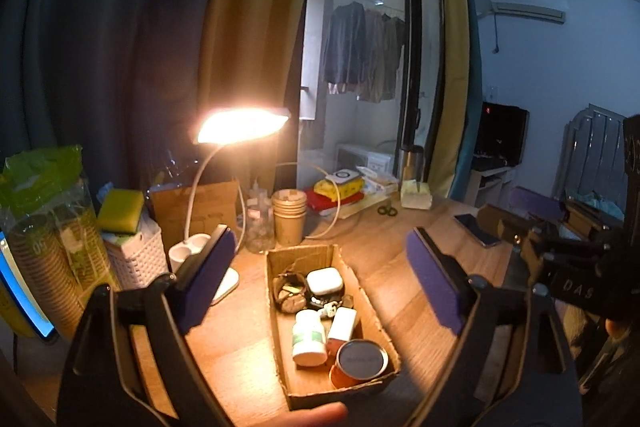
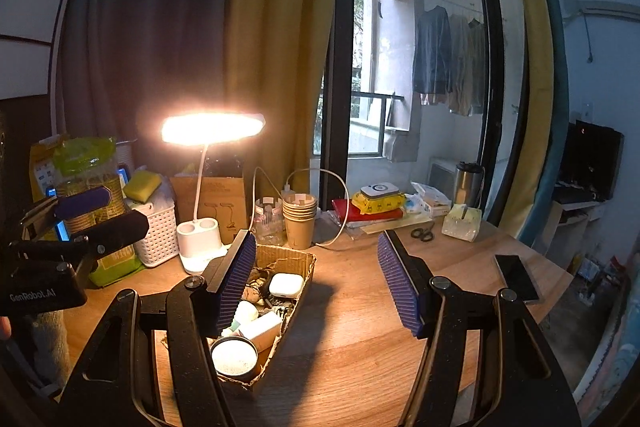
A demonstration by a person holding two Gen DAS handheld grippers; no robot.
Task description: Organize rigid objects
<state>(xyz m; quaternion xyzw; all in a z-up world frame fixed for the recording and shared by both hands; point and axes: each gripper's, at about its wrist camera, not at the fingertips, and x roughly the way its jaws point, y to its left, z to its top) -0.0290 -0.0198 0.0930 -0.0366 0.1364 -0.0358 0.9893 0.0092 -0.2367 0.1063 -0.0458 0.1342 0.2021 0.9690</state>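
An open cardboard box (image 1: 300, 251) lies on the wooden desk under the lamp. It holds a white pill bottle (image 1: 308, 337), a small white carton (image 1: 342, 323), an orange can with a grey lid (image 1: 360, 359), a white earbud case (image 1: 324, 281) and dark tangled bits (image 1: 288, 295). My left gripper (image 1: 320, 283) hovers open above the box, with nothing between its purple pads. My right gripper (image 2: 318, 285) is open over bare desk just right of the box (image 2: 290, 259), and its left finger hides part of the box. It holds nothing. The left gripper (image 2: 100, 213) also shows at the left of the right wrist view.
A lit desk lamp (image 1: 240, 125) stands behind the box, beside stacked paper cups (image 1: 289, 217), a clear bottle (image 1: 258, 223) and a white basket (image 1: 136, 259) topped by a sponge. A phone (image 1: 476, 229) and scissors (image 2: 422, 231) lie to the right. A fingertip (image 1: 320, 415) shows at the bottom.
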